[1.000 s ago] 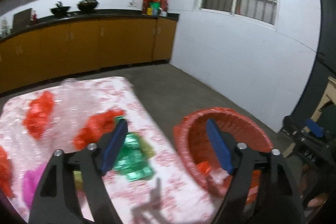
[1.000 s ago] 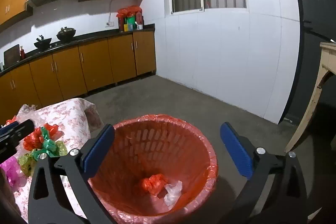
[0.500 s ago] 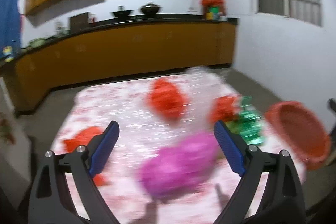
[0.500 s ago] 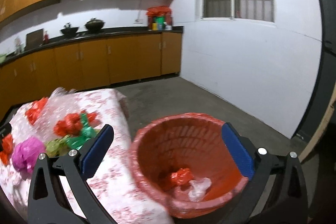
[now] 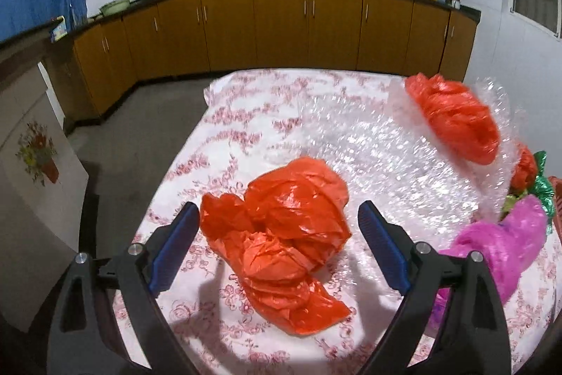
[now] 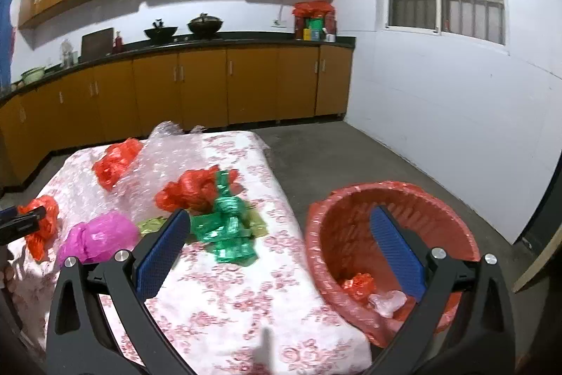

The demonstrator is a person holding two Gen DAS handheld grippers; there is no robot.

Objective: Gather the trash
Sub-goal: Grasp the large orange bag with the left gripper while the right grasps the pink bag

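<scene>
With its jaws wide and empty around the nearest red bag (image 5: 281, 227) on the table (image 5: 246, 86), the left gripper (image 5: 277, 234) should sink low and pinch the bulk, not a loose flap. The right gripper (image 6: 281, 241), also open and empty, hangs between table and bin (image 6: 351, 199). Counted: three red bags, one pink bag (image 6: 102, 236), one green wrapper (image 6: 228, 231), one bubble wrap sheet (image 5: 379, 150).

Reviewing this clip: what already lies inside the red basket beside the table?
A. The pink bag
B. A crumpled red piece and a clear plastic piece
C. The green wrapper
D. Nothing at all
B: in the right wrist view, the red basket holds a crumpled red piece and a clear plastic piece at its bottom, while the pink bag and the green wrapper lie on the table.
</scene>
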